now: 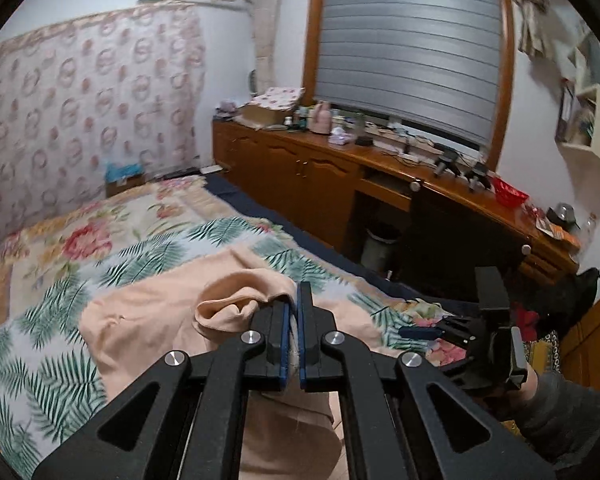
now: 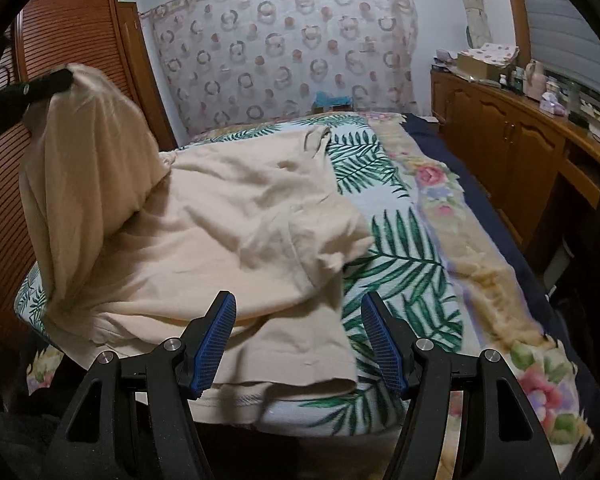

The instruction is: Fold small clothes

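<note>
A pale peach garment (image 2: pixel 240 208) lies rumpled on the palm-leaf blanket (image 2: pixel 400 264) that covers the bed. My left gripper (image 1: pixel 296 300) is shut on a bunched edge of the garment (image 1: pixel 236 304) and holds it above the bed. In the right wrist view that left gripper (image 2: pixel 56 80) shows at the upper left, with the cloth hanging from it in a tall drape. My right gripper (image 2: pixel 298 298) stands open over the garment's near edge, nothing pressed between its blue pads (image 2: pixel 216 340). The left wrist view shows the right gripper (image 1: pixel 420 332) low on the right, held by a sleeved hand (image 1: pixel 548 400).
A long wooden cabinet (image 1: pixel 320 184) with a cluttered top runs along the bed's right side, a bin (image 1: pixel 380 244) under its desk opening. A louvred wooden wardrobe (image 2: pixel 80 32) stands left of the bed. Patterned fabric (image 2: pixel 284 48) hangs behind the headboard.
</note>
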The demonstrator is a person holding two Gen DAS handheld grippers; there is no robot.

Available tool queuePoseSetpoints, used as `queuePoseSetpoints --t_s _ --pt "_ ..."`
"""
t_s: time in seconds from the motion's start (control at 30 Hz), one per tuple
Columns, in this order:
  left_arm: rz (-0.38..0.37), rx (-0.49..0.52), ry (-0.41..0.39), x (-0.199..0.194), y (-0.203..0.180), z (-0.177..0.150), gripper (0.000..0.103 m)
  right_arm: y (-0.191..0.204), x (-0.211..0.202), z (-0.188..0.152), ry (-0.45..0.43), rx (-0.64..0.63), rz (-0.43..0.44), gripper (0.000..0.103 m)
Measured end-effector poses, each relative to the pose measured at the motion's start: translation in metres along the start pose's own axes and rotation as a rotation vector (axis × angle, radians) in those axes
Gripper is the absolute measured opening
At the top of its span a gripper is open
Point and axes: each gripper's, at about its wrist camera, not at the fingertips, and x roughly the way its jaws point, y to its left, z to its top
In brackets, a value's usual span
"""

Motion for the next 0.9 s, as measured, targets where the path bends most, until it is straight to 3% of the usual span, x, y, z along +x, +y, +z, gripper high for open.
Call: queuePoseSetpoints --t_s 0.23,0.4,0.43,0.5,0.6,0.63,0.77,0.83,0.9 --pt "-0.038 0.014 0.028 0.020 -0.019 0.011 0.004 -0.011 -0.006 -0.001 -0.016 0.042 0.004 0.067" --pt "-0.022 0.033 0.059 0.034 -0.021 0.004 0.007 -0.014 -0.008 -0.002 -0.016 0.050 -0.001 0.067" --pt "-0.027 0.032 0.063 0.034 -0.021 0.002 0.017 -0.013 -0.005 0.001 -0.014 0.050 -0.005 0.067" --pt "-0.016 0.027 0.066 0.030 -0.015 -0.007 0.029 -0.013 -0.006 0.002 -0.012 0.047 -0.014 0.067" --pt "0.015 0.024 0.084 0.029 -0.006 -0.018 0.031 -0.016 -0.009 0.004 -0.024 0.048 -0.023 0.067" --pt "0.025 0.016 0.087 0.026 -0.001 -0.022 0.039 -0.017 -0.009 0.004 -0.027 0.051 -0.023 0.067" --pt "0.063 -0.013 0.077 0.016 0.018 -0.042 0.049 -0.017 -0.010 0.007 -0.030 0.049 -0.022 0.067" --pt "0.091 -0.040 0.077 0.013 0.031 -0.055 0.071 -0.016 -0.007 0.008 -0.029 0.041 -0.019 0.067" --pt "0.108 -0.073 0.081 0.009 0.044 -0.071 0.078 -0.013 -0.004 0.011 -0.027 0.030 -0.015 0.067"
